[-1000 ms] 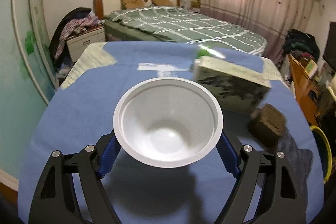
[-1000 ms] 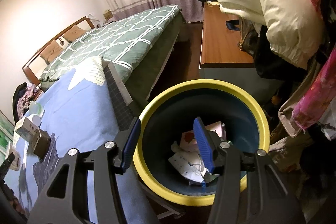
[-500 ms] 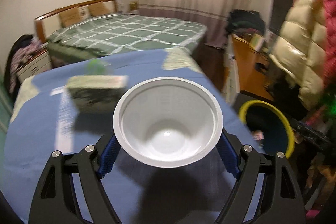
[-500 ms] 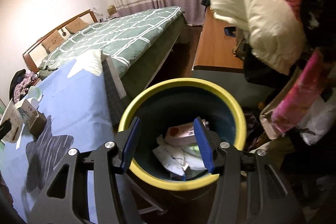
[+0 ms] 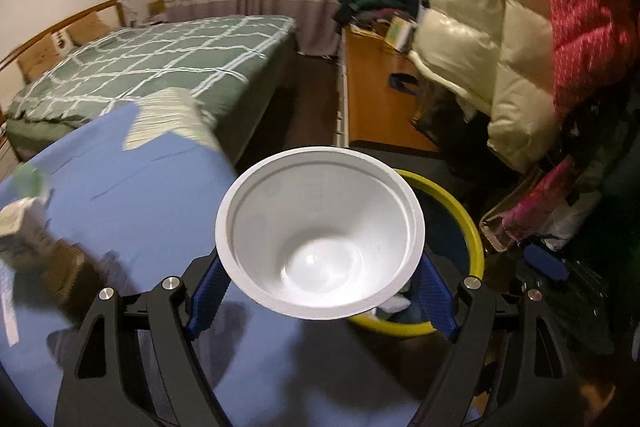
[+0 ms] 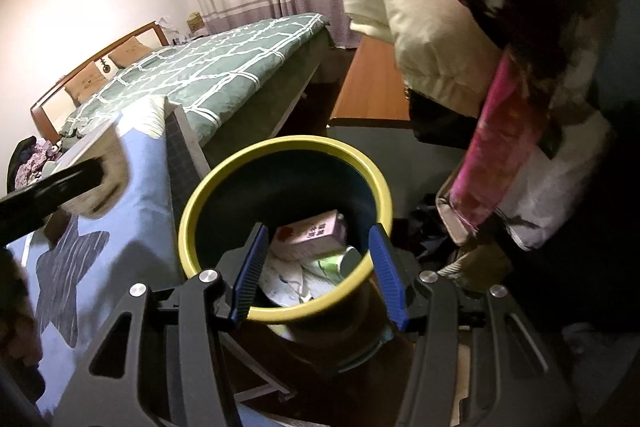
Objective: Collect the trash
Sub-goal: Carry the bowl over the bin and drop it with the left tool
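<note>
My left gripper [image 5: 320, 303] is shut on a white plastic bowl [image 5: 320, 243], held upright above the edge of the blue-covered table [image 5: 132, 195]. The yellow-rimmed dark trash bin [image 5: 460, 219] stands just behind and right of the bowl. In the right wrist view the bin [image 6: 240, 171] holds a pink carton [image 6: 312, 235], a green-white cup and paper scraps. My right gripper [image 6: 320, 275] is open and empty, right above the bin's near rim. The left gripper's black arm [image 6: 48, 187] shows at the left.
A green plaid bed [image 5: 152, 67] lies behind the table. A wooden desk [image 5: 376, 99] stands past the bin. Puffy cream and red jackets [image 5: 520, 47] hang at the right, close over the bin. A blurred carton [image 5: 20, 223] and a brown box sit on the table's left.
My left gripper has swung right with the bowl, from over the table to beside the bin. My right gripper has drawn back toward the bin's near rim, still open.
</note>
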Motion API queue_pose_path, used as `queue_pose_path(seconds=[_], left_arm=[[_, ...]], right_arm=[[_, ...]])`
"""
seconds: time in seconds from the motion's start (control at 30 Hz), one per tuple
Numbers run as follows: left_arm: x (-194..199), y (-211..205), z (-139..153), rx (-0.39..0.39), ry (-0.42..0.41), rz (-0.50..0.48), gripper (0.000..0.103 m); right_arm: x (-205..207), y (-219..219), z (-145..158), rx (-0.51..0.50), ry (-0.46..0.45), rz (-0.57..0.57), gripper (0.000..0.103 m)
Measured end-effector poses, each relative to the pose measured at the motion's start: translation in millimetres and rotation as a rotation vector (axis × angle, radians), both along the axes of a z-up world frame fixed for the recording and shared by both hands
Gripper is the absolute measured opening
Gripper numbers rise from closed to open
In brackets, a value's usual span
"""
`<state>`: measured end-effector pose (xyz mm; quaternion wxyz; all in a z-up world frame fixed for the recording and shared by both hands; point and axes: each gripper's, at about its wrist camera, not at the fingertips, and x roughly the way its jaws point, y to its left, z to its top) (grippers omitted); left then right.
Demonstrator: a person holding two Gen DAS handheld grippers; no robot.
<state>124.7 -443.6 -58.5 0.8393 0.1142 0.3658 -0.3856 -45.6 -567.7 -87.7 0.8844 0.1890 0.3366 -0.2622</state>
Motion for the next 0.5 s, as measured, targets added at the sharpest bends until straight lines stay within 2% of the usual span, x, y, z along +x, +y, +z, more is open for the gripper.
queue_pose_path(seconds=[0.3, 0.37, 0.5], left_arm=[[11.5, -62.0, -19.6, 0.033, 0.023, -0.04, 0.083], [14.0, -67.2, -21.2, 0.04, 0.021, -0.039, 0.095], [15.7, -56.2, -13.6, 0.016, 0.022, -0.028, 0.095]], right_arm=[[-12.6, -10.9, -1.7, 0.015, -0.005, -0.028, 0.051], [-11.8, -10.4, -1.8, 0.016, -0.005, -0.03, 0.051], [-8.2, -6.5, -1.0, 0.017, -0.006, -0.019, 0.052]])
